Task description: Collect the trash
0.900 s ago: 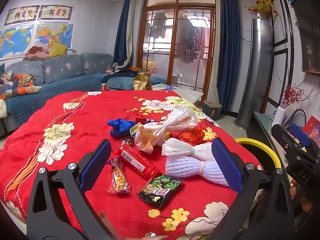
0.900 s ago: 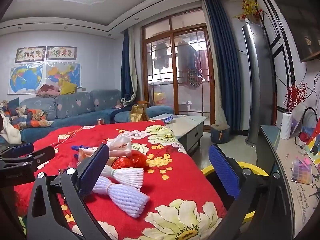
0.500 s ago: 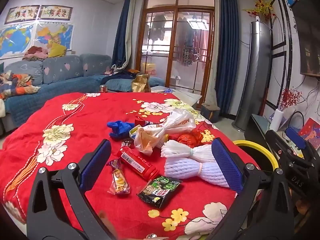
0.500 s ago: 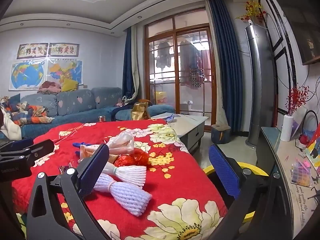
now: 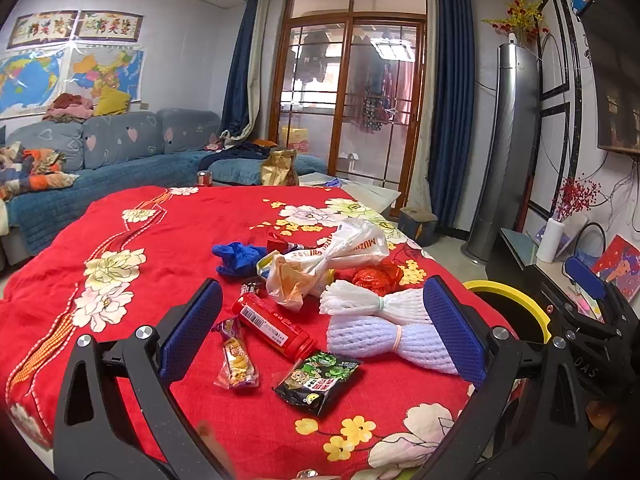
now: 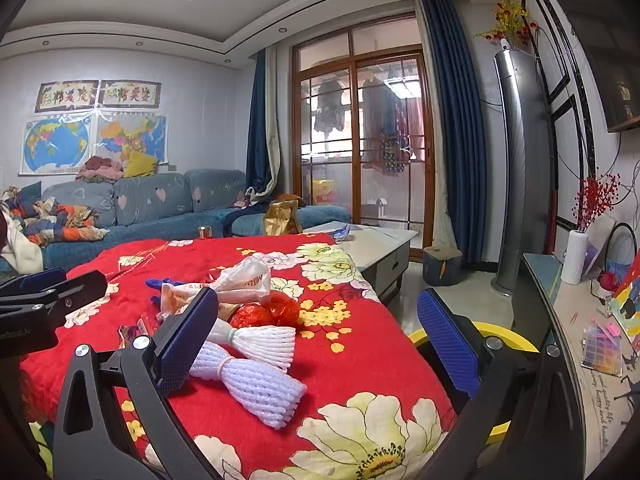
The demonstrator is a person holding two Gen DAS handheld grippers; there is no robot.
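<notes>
Lying ahead of left gripper (image 5: 320, 320), trash (image 5: 316, 280) untouched

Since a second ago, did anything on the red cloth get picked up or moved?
No. Both grippers, left gripper and right gripper, still hover open over the red cloth, holding nothing. The white foam net, red tube and snack packets lie where they were.

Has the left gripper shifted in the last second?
Yes, slightly: in the left wrist view the door frame slid left, so the open left gripper swung right.
</notes>
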